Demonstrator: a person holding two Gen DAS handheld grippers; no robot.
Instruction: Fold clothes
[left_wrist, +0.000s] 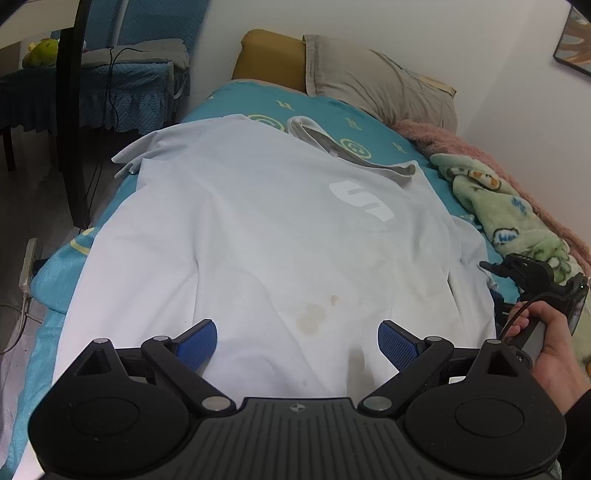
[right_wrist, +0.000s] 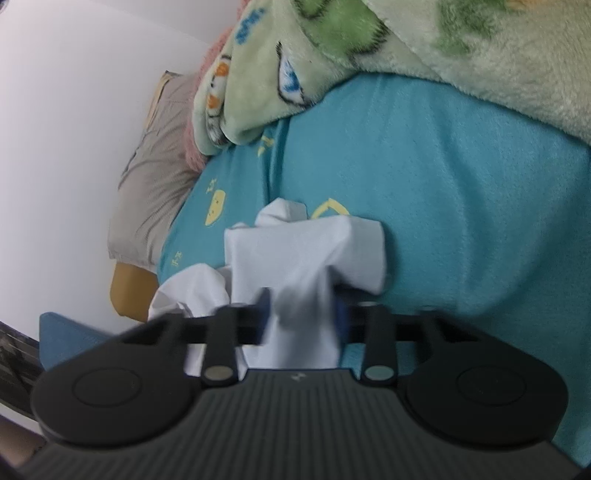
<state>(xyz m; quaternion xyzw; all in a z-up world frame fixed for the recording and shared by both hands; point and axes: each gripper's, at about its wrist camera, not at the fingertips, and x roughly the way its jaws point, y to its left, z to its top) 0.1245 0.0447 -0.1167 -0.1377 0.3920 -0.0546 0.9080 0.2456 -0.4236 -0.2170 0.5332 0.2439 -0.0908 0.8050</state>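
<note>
The shirt (left_wrist: 258, 229) lies spread flat on the teal bedsheet (left_wrist: 369, 125), collar toward 12 o'clock, filling the middle of the bed. The right gripper (right_wrist: 301, 310) is clamped on a bunched fold of the shirt's edge (right_wrist: 306, 251) at 3 o'clock. The left gripper (left_wrist: 297, 343) hovers at 6 o'clock over the hem, jaws wide, holding nothing. A green blanket (left_wrist: 498, 206) lies at 2 o'clock, a pillow (left_wrist: 376, 81) at 1.

Left wrist overlooks bed (left_wrist: 236, 96) lengthwise; right wrist close; shared shirt (left_wrist: 258, 221).
</note>
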